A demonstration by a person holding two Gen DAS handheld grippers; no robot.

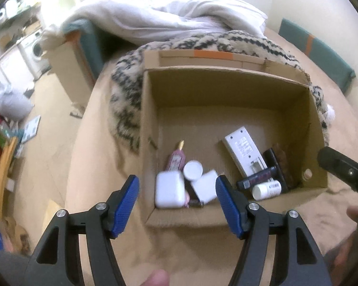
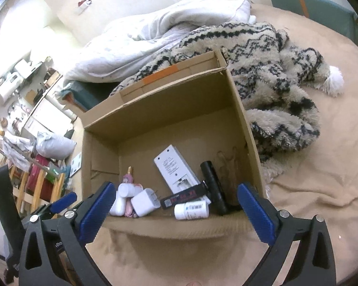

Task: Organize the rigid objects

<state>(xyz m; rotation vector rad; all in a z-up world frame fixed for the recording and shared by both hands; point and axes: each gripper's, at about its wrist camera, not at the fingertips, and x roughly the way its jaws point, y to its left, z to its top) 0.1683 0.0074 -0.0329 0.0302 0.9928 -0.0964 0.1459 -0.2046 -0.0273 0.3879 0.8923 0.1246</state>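
Note:
An open cardboard box (image 1: pixel 226 90) (image 2: pixel 167 104) stands on a tan bed. At its near end lie a white rounded case (image 1: pixel 168 189), a white round jar (image 1: pixel 192 170), a white charger cube (image 1: pixel 206 188) (image 2: pixel 144 201), a pink bottle (image 1: pixel 175 160), a white remote (image 1: pixel 244 151) (image 2: pixel 175 169), a black tube with red print (image 1: pixel 256 178) (image 2: pixel 183 196), a white pill bottle (image 1: pixel 267 189) (image 2: pixel 191 211) and a black bar (image 2: pixel 213 186). My left gripper (image 1: pixel 177 183) hangs open above the box's near left corner, holding nothing. My right gripper (image 2: pixel 176 190) is open wide over the near edge, also empty.
A black-and-cream fleece blanket (image 2: pixel 281 76) and a white duvet (image 1: pixel 155 16) lie behind and beside the box. Green padding (image 1: pixel 317 47) edges the bed. The floor to the left holds a wooden rack (image 1: pixel 2 166), bags and clutter. The other gripper's black body (image 1: pixel 341 169) shows at the right.

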